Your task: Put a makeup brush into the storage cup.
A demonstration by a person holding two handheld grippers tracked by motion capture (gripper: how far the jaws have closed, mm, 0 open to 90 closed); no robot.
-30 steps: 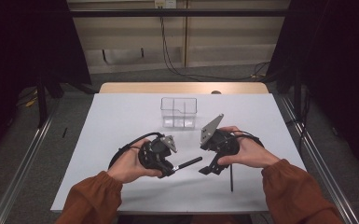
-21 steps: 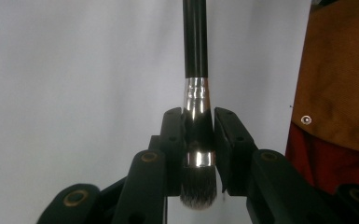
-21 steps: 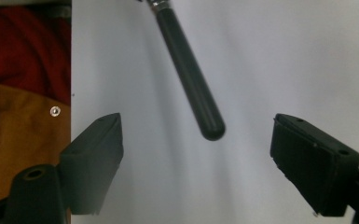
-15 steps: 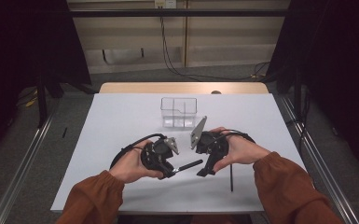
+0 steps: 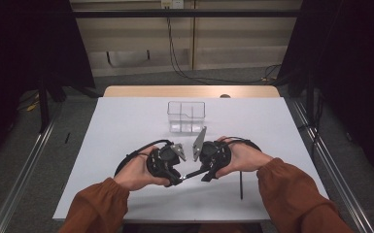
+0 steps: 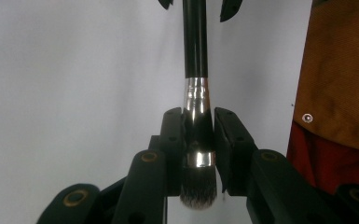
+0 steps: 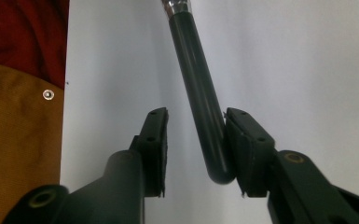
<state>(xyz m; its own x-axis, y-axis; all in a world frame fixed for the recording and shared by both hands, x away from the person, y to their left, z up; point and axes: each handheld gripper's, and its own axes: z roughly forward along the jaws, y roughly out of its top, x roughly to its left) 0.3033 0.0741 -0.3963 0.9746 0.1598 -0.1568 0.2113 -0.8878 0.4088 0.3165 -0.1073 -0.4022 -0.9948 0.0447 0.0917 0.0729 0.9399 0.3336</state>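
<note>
Item: makeup brush (image 6: 195,93), black handle, silver ferrule, dark bristle head. Held level just above the white table (image 5: 126,126), spanning the gap between my two tools. My left gripper (image 6: 195,126) is clamped on the ferrule, a pad pressed against either side, the bristles pointing back toward my left hand (image 5: 138,172) and the handle running forward away from its jaws. My right gripper (image 7: 193,140) sits at the handle's rounded tail end: its jaws have just been closing with the handle between them, and it has drawn in toward the left one since a second ago. One pad (image 7: 247,144) rests against the handle; the other stands off with a clear gap, so the jaws are part-way together and not yet gripping. In the high view both tools sit close together in front of me, my right hand (image 5: 238,158) just beside the brush's free end. Further items: a clear plastic organiser (image 5: 186,116) with compartments, standing beyond both tools, apart from them; a thin dark stick, perhaps a pencil (image 5: 241,183), lying on the table beside my right forearm. Judgement: this reads as a handover of the brush from left to right, presumably bound for the organiser; the right grip must finish closing before the left lets go.
</note>
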